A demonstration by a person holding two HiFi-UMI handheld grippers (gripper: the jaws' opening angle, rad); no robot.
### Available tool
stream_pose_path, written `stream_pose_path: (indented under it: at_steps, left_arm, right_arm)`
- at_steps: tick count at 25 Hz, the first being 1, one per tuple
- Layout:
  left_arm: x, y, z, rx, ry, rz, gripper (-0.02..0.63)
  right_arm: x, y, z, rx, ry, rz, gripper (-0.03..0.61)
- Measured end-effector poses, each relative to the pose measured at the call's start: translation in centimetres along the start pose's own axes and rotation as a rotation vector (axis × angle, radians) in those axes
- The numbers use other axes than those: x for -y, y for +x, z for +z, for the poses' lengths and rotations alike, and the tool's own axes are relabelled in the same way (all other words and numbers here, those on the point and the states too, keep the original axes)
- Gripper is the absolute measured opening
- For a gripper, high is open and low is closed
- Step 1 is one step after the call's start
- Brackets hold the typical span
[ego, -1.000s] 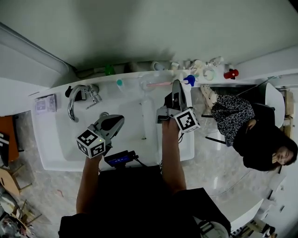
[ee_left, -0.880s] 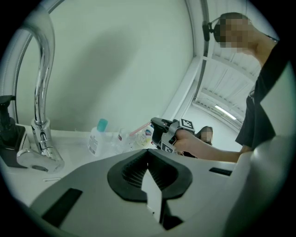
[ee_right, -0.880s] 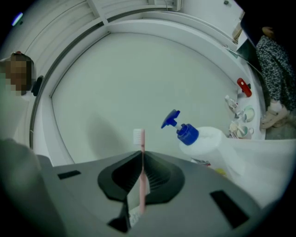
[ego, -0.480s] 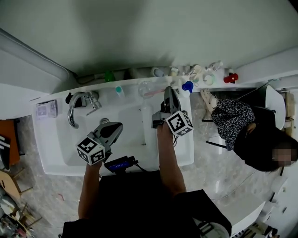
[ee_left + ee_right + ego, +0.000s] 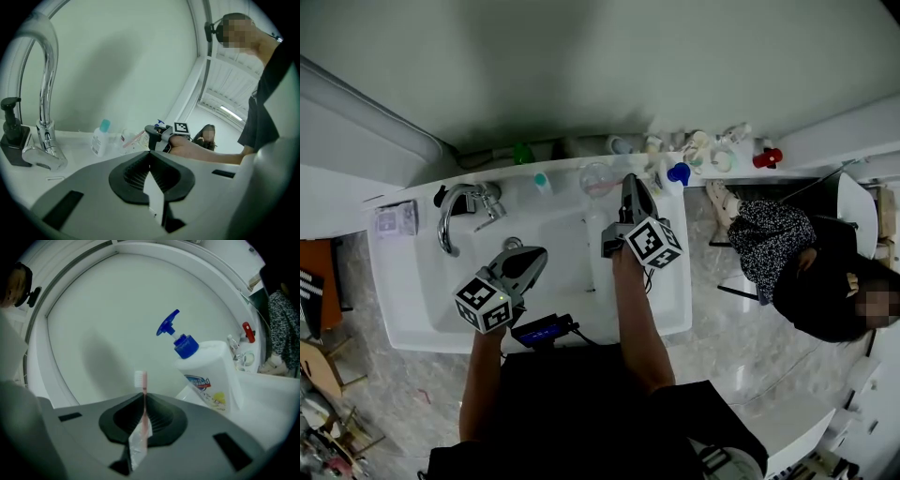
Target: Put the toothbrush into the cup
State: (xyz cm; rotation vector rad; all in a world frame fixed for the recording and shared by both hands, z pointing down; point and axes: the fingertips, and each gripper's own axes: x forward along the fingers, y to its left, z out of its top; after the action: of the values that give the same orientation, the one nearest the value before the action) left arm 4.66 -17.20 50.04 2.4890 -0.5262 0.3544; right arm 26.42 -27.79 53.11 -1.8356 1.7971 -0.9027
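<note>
Pink toothbrush [image 5: 140, 379] is sitting clamped in the right gripper [image 5: 143, 401] beside the clear cup [image 5: 598, 177]; the left gripper [image 5: 150, 171] is hanging closed, empty.

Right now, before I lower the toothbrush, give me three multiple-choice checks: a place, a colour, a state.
1. Where does the blue-pump bottle stand? A in the basin; B on the sink's back ledge; C on the floor.
2. The toothbrush handle is: A green; B pink; C black.
3. The left gripper is: A shut, empty; B shut on the toothbrush; C wide open.
Answers: B, the bottle stands on the ledge; B, pink shows between the right gripper's jaws; A, its jaws meet on nothing.
</note>
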Motion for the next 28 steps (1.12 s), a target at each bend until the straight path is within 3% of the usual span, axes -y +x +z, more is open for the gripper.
stream_pose_path:
  at_steps: [18,24,28]
  left_arm:
    - [0.9,-0.1,0.2,0.010,0.007,0.010,0.009]
    - [1.6,0.5,0.2,0.008,0.014,0.005,0.009]
    - [2.3,1.0,0.2,0.005,0.019,0.000,0.009]
  right_arm:
    - [-1.0,0.4,-2.7,-0.115,-0.077,0.050,0.026]
    - [-1.5,0.2,-3.4,-0.155,-0.071,0.095,0.109]
    - [-1.4,-0.3,-3.4,-0.169,-0.067,0.110,0.130]
